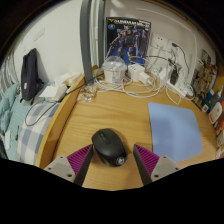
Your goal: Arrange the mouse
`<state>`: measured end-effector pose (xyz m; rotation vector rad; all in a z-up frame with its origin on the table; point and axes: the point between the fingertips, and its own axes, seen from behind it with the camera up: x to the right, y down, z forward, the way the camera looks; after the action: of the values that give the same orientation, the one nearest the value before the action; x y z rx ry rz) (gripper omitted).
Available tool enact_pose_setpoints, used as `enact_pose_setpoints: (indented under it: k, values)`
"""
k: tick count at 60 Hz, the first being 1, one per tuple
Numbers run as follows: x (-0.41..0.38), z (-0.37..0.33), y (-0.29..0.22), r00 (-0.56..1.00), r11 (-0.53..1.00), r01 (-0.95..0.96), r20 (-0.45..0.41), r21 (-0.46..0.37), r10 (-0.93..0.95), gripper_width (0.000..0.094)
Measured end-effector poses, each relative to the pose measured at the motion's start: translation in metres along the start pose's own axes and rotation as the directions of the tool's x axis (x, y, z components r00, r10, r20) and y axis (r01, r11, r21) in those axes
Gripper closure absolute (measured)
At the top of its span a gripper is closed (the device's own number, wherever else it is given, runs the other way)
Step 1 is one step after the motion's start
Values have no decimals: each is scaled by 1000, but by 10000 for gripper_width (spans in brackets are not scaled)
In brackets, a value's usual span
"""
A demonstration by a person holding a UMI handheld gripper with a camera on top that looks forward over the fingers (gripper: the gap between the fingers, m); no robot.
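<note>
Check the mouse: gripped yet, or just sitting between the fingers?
Not gripped. The black mouse rests on the wooden desk between the gripper's open fingers, gaps showing on both sides.

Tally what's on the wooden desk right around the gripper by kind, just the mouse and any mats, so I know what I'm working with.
Mouse, black, between the open fingers with a gap each side: 1
Mouse mat, light blue, beyond the fingers to the mouse's right: 1
Total: 2
The clutter at the desk's far edge is too small to count.

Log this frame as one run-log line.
task: arrange mouse | fingers: open | mouse: between fingers, on wooden desk | blue mousepad: beside, empty
</note>
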<state>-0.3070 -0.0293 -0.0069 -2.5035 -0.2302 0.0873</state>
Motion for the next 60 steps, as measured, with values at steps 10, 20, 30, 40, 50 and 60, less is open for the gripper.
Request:
enact_pose_setpoints:
  k: [10,20,30,40,50,60]
  values:
    - [9,18,-20,999,999,-46,10,-6,46,128]
    - [21,26,-29,998,998,-59,5,-30,59,159]
    - [18,26,-29,999,997,-52,11,-50,52,252]
    - [13,24,-25,999,997,-39,21,-59,40,453]
    - [13,22,-24,999,998,-14,31,-60,16,541]
    - [13,19,-23,1000,998,0,24,-67,1,656]
